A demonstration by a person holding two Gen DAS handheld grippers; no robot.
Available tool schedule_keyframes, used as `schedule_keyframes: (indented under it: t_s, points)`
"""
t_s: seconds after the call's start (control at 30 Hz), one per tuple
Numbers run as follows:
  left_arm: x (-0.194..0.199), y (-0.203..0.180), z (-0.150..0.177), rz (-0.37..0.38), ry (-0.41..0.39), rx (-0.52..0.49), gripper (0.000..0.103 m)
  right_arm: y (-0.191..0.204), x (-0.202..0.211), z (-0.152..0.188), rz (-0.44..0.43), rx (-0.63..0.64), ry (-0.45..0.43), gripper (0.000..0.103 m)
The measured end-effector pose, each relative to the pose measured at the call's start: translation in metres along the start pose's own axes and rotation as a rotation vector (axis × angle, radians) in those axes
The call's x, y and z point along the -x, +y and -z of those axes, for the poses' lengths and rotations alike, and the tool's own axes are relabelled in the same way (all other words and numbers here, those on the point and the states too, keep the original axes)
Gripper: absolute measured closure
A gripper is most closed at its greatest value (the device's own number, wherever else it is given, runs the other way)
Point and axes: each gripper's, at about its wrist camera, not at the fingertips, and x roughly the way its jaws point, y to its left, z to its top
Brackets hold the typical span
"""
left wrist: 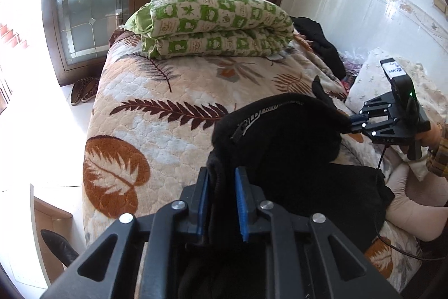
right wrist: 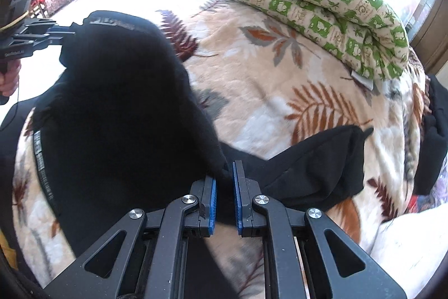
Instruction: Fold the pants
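Blown-out daylight from the windows [left wrist: 84, 4]; fisheye edges bend and darken.

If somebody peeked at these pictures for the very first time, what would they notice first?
Probably the black pants, bunched up in the middle of the bed and pinched between the left gripper and the right gripper. Next, the leaf-patterned blanket spread underneath them. Then the green-and-white folded quilt lying at the far end of the bed by the window.
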Motion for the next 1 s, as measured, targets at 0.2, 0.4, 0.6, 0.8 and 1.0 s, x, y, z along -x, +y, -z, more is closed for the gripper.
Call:
schedule_keyframes:
  t_s: [0.2, 0.4, 0.6, 0.8, 1.0]
  points:
    - [0.014, -0.01, 0.028, 0.047, 0.027, -0.007, 0.088, 0.037, 0.014, 0.026, -0.073, 0.006, 0.015, 0.093]
    - [0.009, -0.016, 0.058, 0.054, 0.072, 0.014, 0.088, 0.079, 0.007, 0.054, -0.127, 0.026, 0.073, 0.093]
    - [0.009, -0.013, 0.077, 0.059, 0.087, 0.112, 0.083, 0.067, 0.007, 0.063, -0.134, -0.138, 0.023, 0.089]
    - [0.017, -0.023, 0.09, 0.02, 0.046, 0.12, 0.034, 0.039, 0.02, 0.053, -0.06, -0.297, -0.059, 0.035]
    - [0.019, -0.048, 0.097, -0.007, 0.035, 0.023, 0.034, 0.007, 0.008, 0.05, -0.073, -0.616, -0.112, 0.035]
